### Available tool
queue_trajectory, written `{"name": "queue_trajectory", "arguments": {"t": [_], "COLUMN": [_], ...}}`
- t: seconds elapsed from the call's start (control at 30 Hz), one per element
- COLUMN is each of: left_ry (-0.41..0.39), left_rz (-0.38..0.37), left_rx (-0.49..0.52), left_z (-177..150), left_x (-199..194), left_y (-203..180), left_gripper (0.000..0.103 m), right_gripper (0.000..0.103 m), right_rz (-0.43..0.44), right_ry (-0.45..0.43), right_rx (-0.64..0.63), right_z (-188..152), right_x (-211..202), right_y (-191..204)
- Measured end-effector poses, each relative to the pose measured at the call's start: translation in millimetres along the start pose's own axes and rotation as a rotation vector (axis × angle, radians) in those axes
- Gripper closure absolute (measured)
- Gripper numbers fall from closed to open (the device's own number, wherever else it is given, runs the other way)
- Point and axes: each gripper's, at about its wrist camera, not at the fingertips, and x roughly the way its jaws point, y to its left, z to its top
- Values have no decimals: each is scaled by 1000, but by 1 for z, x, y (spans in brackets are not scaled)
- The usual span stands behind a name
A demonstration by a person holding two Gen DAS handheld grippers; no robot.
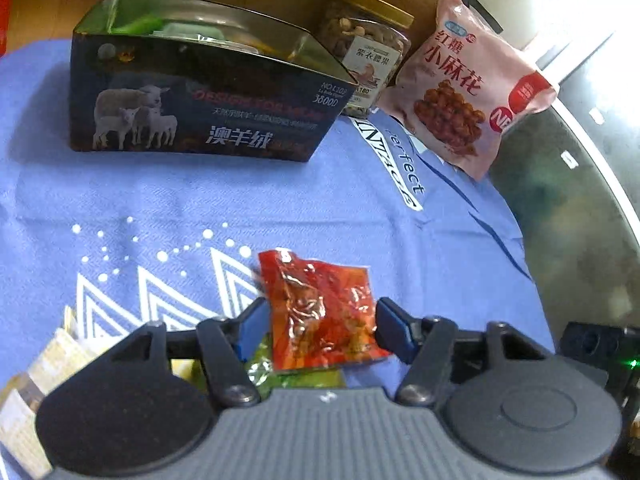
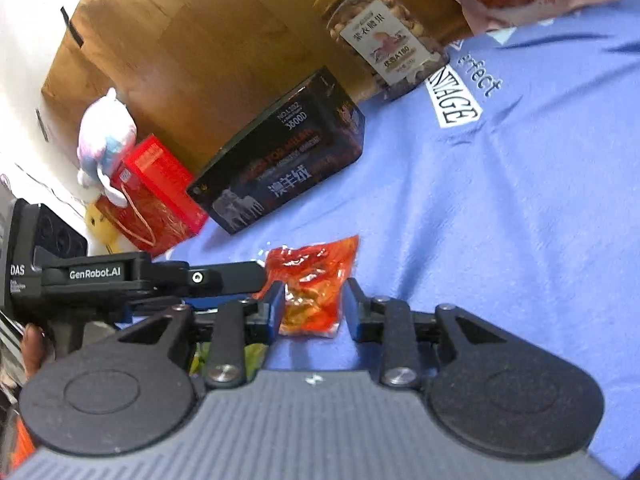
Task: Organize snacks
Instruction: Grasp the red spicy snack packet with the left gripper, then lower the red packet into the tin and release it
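A red crinkly snack packet (image 1: 320, 312) (image 2: 312, 280) lies flat on the blue cloth (image 1: 160, 200). My left gripper (image 1: 324, 326) straddles it, with its blue pads close beside the packet's two edges and the packet not squeezed. My right gripper (image 2: 314, 304) also has the packet between its fingers, open, with a gap at the right pad. In the right wrist view the left gripper's finger (image 2: 232, 277) reaches in from the left to the packet's edge. An open dark tin with sheep on it (image 1: 200, 92) (image 2: 288, 168) stands behind and holds green items.
A nut jar (image 1: 364, 48) (image 2: 380, 28) and a pink snack bag (image 1: 468, 88) stand right of the tin. Green and yellow packets (image 1: 304, 378) and beige packets (image 1: 44, 364) lie near me. A red gift box (image 2: 160, 196), plush toy (image 2: 106, 140) and cardboard box (image 2: 180, 40) are at the left.
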Motion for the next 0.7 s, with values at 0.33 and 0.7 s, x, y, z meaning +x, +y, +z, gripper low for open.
{"name": "queue_trajectory", "arguments": {"t": [0.33,0.7], "left_ry": [-54,-95], "left_rz": [-7,-156], "left_rx": [-59,-137], "left_z": [3,13], "left_x": [0,-27], "left_y": [9,23], "left_gripper": [84,84], "right_gripper": [68,34], "right_rz": [24,-13], "right_ry": [-22,-23], "right_rx": [12,-202], "right_z": [0,-9], "right_x": [3,7], "right_y": [-3,28]}}
